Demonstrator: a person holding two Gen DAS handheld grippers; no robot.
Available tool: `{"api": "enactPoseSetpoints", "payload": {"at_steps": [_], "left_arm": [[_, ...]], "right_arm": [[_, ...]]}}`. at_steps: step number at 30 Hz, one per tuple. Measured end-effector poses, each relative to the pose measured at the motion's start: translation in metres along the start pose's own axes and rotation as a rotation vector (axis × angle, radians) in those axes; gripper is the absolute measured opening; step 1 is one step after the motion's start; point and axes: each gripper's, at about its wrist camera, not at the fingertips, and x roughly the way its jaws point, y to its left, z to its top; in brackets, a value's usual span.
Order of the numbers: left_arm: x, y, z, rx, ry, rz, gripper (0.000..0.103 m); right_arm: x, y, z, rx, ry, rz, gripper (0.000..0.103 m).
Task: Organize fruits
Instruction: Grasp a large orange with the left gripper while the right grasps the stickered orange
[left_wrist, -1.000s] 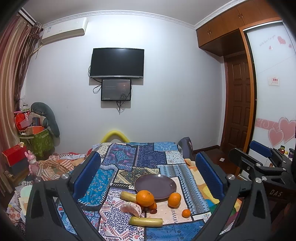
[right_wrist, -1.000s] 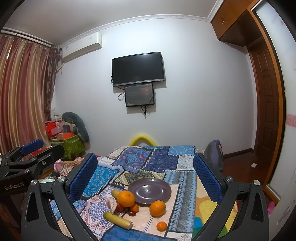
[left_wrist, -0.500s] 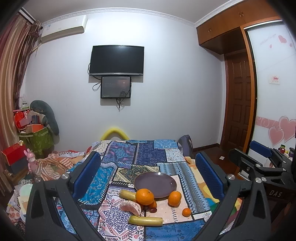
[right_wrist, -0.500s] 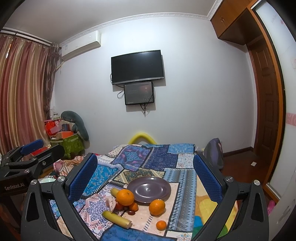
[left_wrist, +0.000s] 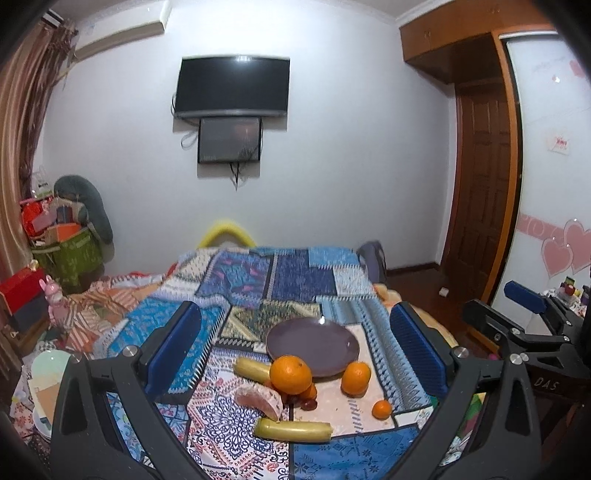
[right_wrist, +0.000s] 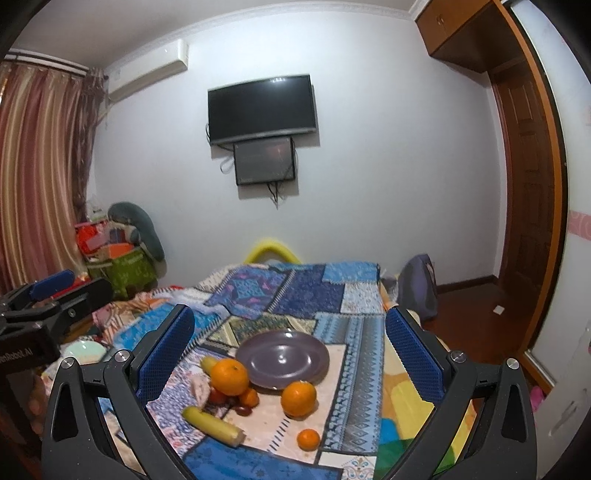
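A purple plate lies bare on a patchwork cloth. In front of it sit a large orange, a second orange, a tiny orange, two bananas, a pink fruit slice and small dark red fruits. My left gripper hangs open above and short of the fruit. My right gripper is likewise open, holding nothing. Each gripper shows at the edge of the other's view.
The patchwork cloth covers a bed or table running toward the far wall. Boxes and a green bag pile up at the left. A pale bowl sits at the left edge. A wooden door stands on the right.
Both grippers have tilted down and drifted slightly closer to the fruit; the plate and fruit sit a little higher in view. Nothing on the cloth has moved.
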Motion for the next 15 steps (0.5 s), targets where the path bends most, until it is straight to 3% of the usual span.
{"api": "enactPoseSetpoints", "payload": {"at_steps": [6,15], "left_arm": [[0.047,0.008,-0.013,0.004,0.098,0.004,0.103],[0.126,0.019,-0.039,0.011,0.284,-0.029,0.103]], "right_arm": [[0.035,-0.014,-0.017,-0.008,0.114,-0.037,0.103],[0.083,-0.029,-0.044,-0.022,0.272,-0.025,0.103]]}}
